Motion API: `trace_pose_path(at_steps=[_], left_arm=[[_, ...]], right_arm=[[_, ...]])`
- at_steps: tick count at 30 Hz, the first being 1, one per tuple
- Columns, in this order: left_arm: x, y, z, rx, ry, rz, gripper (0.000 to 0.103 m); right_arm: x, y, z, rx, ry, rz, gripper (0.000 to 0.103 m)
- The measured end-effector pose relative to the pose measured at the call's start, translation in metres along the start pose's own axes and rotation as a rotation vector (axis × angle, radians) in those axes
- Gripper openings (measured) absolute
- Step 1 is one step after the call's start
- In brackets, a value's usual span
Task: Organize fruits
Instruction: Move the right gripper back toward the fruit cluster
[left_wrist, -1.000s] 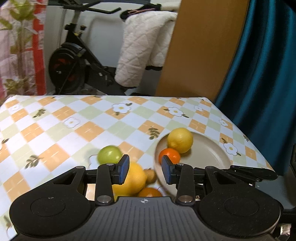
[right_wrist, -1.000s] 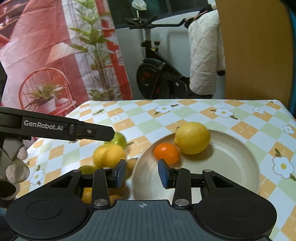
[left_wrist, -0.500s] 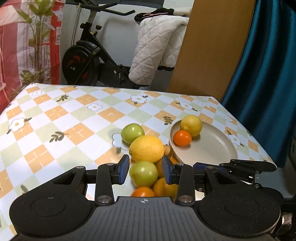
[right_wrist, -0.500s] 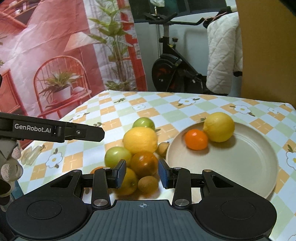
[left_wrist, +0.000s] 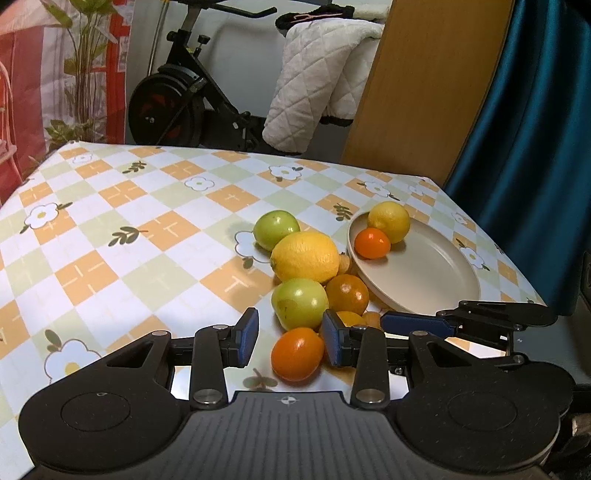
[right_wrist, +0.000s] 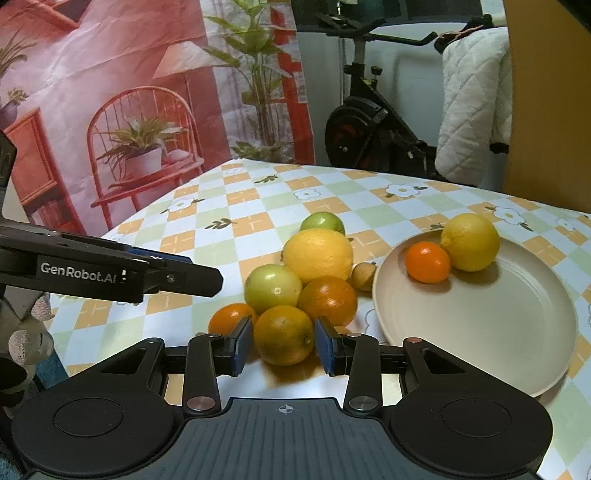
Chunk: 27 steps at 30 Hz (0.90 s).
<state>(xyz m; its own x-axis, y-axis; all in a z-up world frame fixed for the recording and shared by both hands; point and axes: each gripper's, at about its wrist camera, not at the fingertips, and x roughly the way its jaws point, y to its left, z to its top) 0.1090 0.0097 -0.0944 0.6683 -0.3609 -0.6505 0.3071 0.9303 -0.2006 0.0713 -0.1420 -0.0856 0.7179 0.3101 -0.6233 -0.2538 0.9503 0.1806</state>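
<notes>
A beige plate (left_wrist: 436, 280) (right_wrist: 491, 332) holds a lemon (left_wrist: 389, 221) (right_wrist: 470, 242) and a small orange (left_wrist: 372, 243) (right_wrist: 427, 261). Left of it lies a pile of fruit: a big lemon (left_wrist: 304, 257) (right_wrist: 317, 254), two green fruits (left_wrist: 276, 229) (left_wrist: 299, 303), and several oranges. My left gripper (left_wrist: 290, 336) is open, with an orange (left_wrist: 295, 353) just below and between its fingers. My right gripper (right_wrist: 283, 345) is open around an orange (right_wrist: 283, 334), pads not visibly touching. The right gripper also shows in the left wrist view (left_wrist: 461, 321).
The table (left_wrist: 147, 240) has a checkered flower cloth and ends close behind the plate. A small brown fruit (right_wrist: 363, 276) lies by the plate's rim. An exercise bike (left_wrist: 192, 92), a wooden panel (left_wrist: 424, 92) and a teal curtain (left_wrist: 535, 129) stand beyond.
Both grippers have pulled back and swung left from the plate to the fruit pile. The pile is now in front of both, with an orange between each pair of fingers.
</notes>
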Motion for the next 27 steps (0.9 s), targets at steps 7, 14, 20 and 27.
trace_pose_path(at_steps=[7, 14, 20, 27], left_arm=[[0.003, 0.001, -0.003, -0.009, 0.016, -0.016, 0.04], [0.007, -0.002, -0.006, 0.002, 0.032, -0.021, 0.04], [0.01, -0.001, -0.007, 0.002, 0.044, -0.012, 0.04], [0.011, 0.0, -0.008, -0.006, 0.046, -0.013, 0.04]], right_arm=[[0.002, 0.002, -0.003, -0.011, 0.017, -0.008, 0.035], [0.004, 0.0, -0.005, -0.008, 0.021, -0.006, 0.035], [0.006, 0.002, -0.005, -0.051, 0.003, -0.026, 0.035], [0.016, 0.002, -0.003, -0.082, 0.0, -0.016, 0.035]])
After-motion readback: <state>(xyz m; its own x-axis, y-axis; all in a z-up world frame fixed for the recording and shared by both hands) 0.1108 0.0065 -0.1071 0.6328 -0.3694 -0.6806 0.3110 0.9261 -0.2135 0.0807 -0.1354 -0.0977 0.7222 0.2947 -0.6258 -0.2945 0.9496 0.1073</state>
